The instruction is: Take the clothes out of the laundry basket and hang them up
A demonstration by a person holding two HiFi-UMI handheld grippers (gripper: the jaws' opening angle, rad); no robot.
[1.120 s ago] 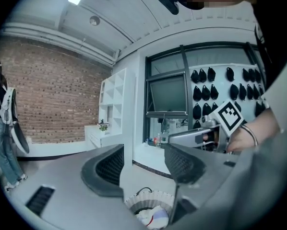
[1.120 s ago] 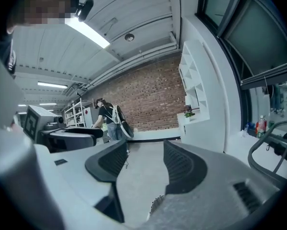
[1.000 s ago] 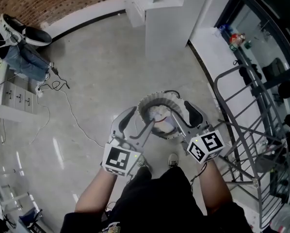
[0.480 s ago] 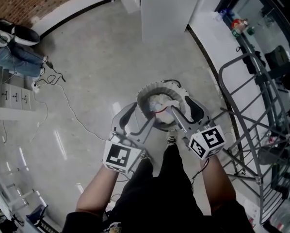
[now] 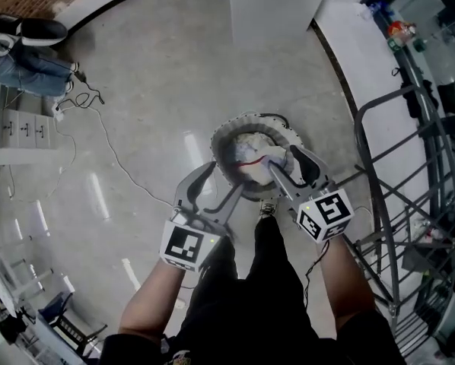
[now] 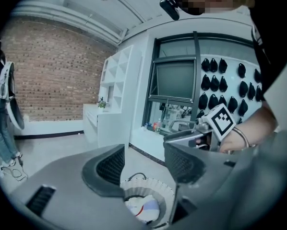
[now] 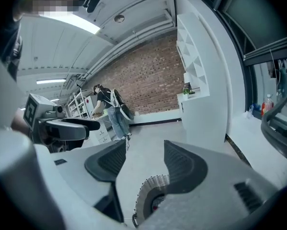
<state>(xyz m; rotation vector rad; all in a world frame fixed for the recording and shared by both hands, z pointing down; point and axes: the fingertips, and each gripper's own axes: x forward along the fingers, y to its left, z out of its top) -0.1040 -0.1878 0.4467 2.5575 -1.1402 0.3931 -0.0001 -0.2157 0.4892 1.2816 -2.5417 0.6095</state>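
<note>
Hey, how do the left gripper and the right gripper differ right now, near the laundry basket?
In the head view, the right gripper has its jaws overlapping the laundry basket and its clothes. The left gripper reaches only the basket's near-left rim, mostly over floor. The left gripper's marker cube bears a different pattern from the right gripper's. Shared: both are open, with nothing between the jaws.

Bare floor (image 5: pixel 136 128) left — metal rack (image 5: pixel 376 207) right

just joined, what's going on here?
A person holds a gripper in each hand above a round white laundry basket on the floor. The left gripper and the right gripper are both open and empty, angled down toward the white clothes inside. Nothing is grasped yet. A metal drying rack stands to the person's right.
</note>
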